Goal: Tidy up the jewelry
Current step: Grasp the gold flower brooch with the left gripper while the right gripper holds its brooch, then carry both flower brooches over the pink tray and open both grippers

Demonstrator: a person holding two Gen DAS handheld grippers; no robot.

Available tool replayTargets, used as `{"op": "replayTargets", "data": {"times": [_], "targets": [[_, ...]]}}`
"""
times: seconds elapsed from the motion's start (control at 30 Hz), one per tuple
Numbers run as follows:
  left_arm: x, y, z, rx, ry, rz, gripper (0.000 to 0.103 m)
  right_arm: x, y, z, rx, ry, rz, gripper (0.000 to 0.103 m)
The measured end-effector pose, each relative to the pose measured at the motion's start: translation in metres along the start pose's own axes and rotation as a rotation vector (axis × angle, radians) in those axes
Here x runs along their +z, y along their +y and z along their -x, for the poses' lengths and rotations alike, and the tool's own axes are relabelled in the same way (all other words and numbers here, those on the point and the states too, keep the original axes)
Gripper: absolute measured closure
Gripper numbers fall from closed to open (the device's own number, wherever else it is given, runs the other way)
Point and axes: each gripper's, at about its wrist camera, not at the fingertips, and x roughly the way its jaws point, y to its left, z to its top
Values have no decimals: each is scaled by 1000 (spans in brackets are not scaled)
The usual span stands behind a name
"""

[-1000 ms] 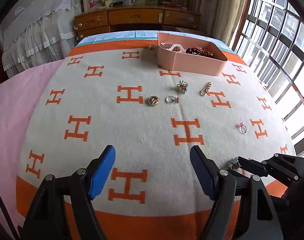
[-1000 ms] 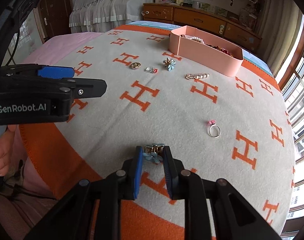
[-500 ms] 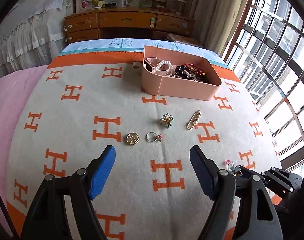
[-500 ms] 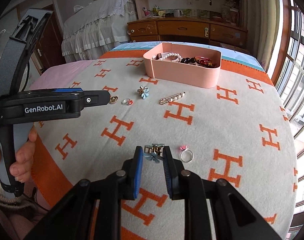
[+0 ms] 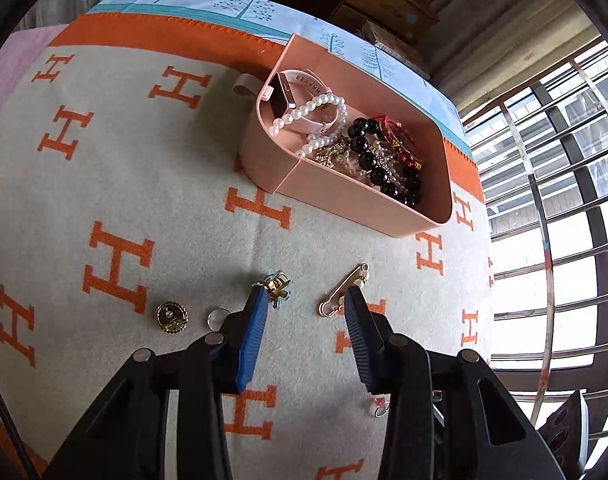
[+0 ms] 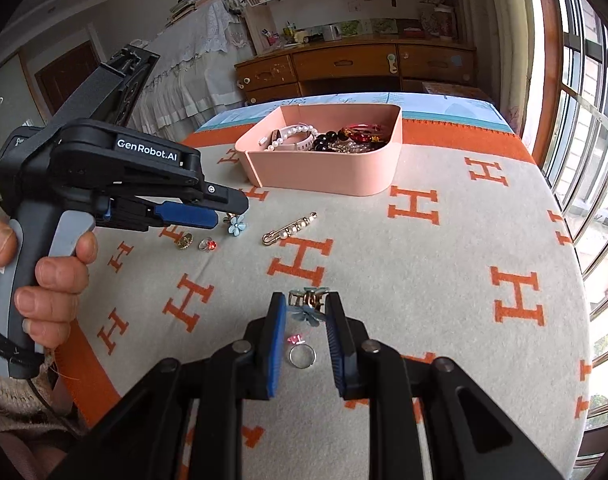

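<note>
My right gripper [image 6: 304, 308] is shut on a blue flower hair clip [image 6: 307, 303] and holds it above the blanket. A pink-stone ring [image 6: 301, 354] lies below it. My left gripper [image 5: 306, 294] is open and empty, low over the blanket, between a second blue flower clip [image 5: 277, 286] by its left finger and a gold pearl pin [image 5: 342, 290] by its right finger. A gold brooch [image 5: 171, 317] and a red-stone ring [image 6: 207, 244] lie to its left. The pink box [image 5: 344, 192] of bracelets and pearls stands beyond.
The orange-H blanket [image 6: 444, 260] covers the table. A wooden dresser [image 6: 344, 68] stands behind the table, windows [image 6: 584, 120] to the right. The left gripper [image 6: 175, 210] and the hand holding it show at left in the right wrist view.
My left gripper has moved forward and down toward the flower clip and pearl pin, its jaws narrower. My right gripper has carried the held clip forward, past the pink-stone ring.
</note>
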Motion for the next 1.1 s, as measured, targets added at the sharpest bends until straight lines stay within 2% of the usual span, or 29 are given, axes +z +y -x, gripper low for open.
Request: {"op": "replayTargets", "data": {"times": [0.23,0.47,0.53,0.6,0.77,0.83,1.1], "targets": [[1,-7,-15,47,61,42,65,1,-12,-4,15,3,-20,83],[8,-13,-28,99,63,47,66,0,-14,-1,23,-8,-23,83],[11,-15,-33,118,67,36,68,-1,-15,-2,22,-5,-25,83],[16,-17,-39,135,73,27,76,-1,-17,-3,19,-2,-31,83],[18,-25,-41,185,62,-33,79,-1,-20,-5,18,4,-40,83],[19,-30,-44,208,60,-62,86,-1,-19,-5,18,6,-39,83],[17,-43,-35,216,56,-149,87,7,-13,1,7,-4,-29,83]]}}
